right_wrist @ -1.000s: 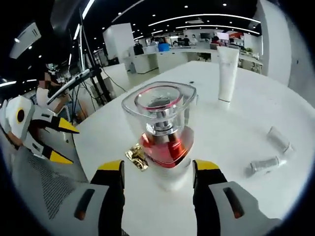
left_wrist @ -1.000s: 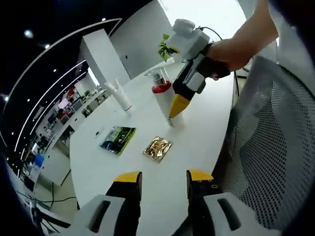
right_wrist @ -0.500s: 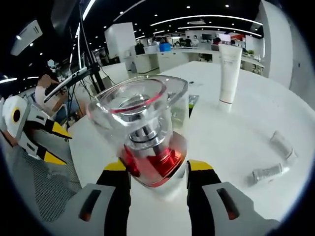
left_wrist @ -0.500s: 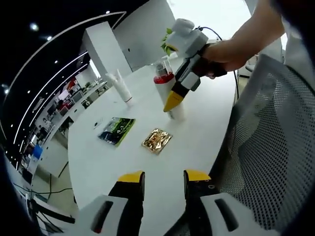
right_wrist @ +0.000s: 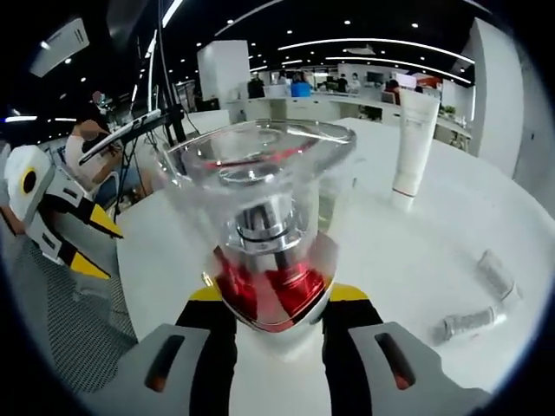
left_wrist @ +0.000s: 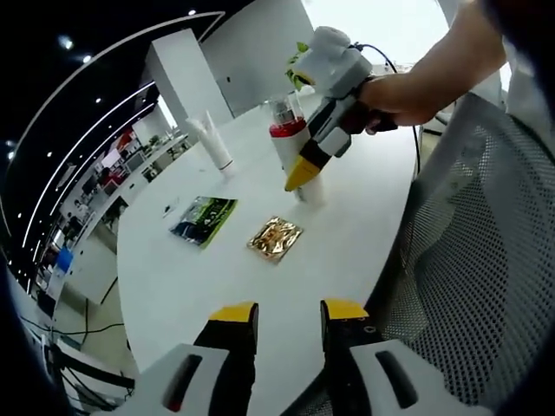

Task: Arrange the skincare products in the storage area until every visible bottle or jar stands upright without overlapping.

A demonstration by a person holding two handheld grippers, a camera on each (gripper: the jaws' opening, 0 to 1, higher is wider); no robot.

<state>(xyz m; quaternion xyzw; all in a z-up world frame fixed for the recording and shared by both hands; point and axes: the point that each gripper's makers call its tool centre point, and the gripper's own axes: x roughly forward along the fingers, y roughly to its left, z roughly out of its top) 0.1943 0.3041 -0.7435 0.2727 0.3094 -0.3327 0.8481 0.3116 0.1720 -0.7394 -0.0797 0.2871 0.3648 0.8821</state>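
Note:
A white bottle with a red collar and clear cap (right_wrist: 264, 225) stands between the jaws of my right gripper (right_wrist: 269, 303), which is shut on its lower body. In the left gripper view the same bottle (left_wrist: 282, 139) is upright near the table's right edge, with the right gripper (left_wrist: 302, 173) on it; I cannot tell whether its base touches the table. My left gripper (left_wrist: 289, 316) is open, holds nothing and hovers at the table's near edge. A white tube (right_wrist: 414, 143) stands upright farther back. Two small clear vials (right_wrist: 494, 273) (right_wrist: 468, 322) lie on their sides.
A gold sachet (left_wrist: 274, 238) and a green sachet (left_wrist: 204, 219) lie flat on the white table (left_wrist: 173, 277). A mesh chair back (left_wrist: 468, 260) rises close on the right. The left gripper (right_wrist: 95, 243) shows at the left, off the table edge.
The right jaws have closed in on the bottle, which tilted briefly and now looms larger and upright. The left gripper stays open in place.

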